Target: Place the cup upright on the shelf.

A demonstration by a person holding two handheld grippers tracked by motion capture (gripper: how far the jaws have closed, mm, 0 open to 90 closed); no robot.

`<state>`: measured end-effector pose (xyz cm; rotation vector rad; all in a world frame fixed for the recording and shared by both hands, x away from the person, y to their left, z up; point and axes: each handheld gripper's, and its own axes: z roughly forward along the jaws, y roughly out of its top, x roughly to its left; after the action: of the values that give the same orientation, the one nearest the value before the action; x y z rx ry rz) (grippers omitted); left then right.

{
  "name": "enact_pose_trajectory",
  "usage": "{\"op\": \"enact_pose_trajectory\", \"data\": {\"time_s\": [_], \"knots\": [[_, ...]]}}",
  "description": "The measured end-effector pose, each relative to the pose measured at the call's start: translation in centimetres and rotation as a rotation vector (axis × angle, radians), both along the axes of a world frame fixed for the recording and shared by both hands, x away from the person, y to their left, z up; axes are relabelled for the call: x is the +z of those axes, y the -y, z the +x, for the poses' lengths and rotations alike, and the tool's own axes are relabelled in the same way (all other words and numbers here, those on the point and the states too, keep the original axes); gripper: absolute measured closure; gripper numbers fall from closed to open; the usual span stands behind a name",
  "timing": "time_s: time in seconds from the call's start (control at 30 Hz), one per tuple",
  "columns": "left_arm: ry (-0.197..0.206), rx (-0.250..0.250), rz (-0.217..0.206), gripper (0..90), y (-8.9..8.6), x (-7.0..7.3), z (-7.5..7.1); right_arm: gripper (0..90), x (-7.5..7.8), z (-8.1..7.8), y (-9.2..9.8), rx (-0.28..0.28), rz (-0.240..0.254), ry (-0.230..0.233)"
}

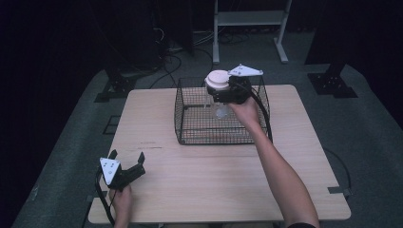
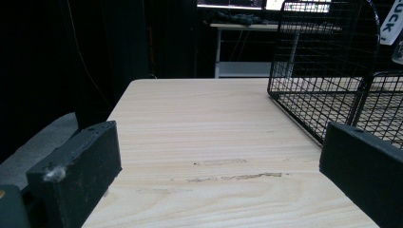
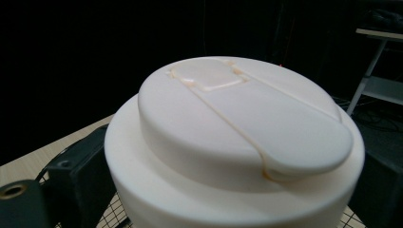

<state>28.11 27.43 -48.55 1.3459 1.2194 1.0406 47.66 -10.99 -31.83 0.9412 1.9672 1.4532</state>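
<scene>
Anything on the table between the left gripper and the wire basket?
No: high view shows bare pale wooden table between left gripper and black wire basket.

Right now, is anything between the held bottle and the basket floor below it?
Nothing visible. The right claw holds the white-capped bottle by its neck above the open-topped wire basket, whose mesh floor looks bare beneath it.

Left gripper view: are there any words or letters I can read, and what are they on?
"uck": black letters on a white label at the top right edge, above the wire basket. The start of the word is cut off.
The cream lid held in the right gripper bears no writing.
</scene>
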Motion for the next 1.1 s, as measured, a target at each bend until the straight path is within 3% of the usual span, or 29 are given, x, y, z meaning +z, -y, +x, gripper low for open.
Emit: {"op": "enact_pose_trajectory", "data": {"time_s": [1.1], "knots": [[0.004, -0.004, -0.007, 0.0, -0.1, 0.0, 0.0, 4.4, -4.3, 3.2, -0.9, -0.001, -0.031, -0.088]]}}
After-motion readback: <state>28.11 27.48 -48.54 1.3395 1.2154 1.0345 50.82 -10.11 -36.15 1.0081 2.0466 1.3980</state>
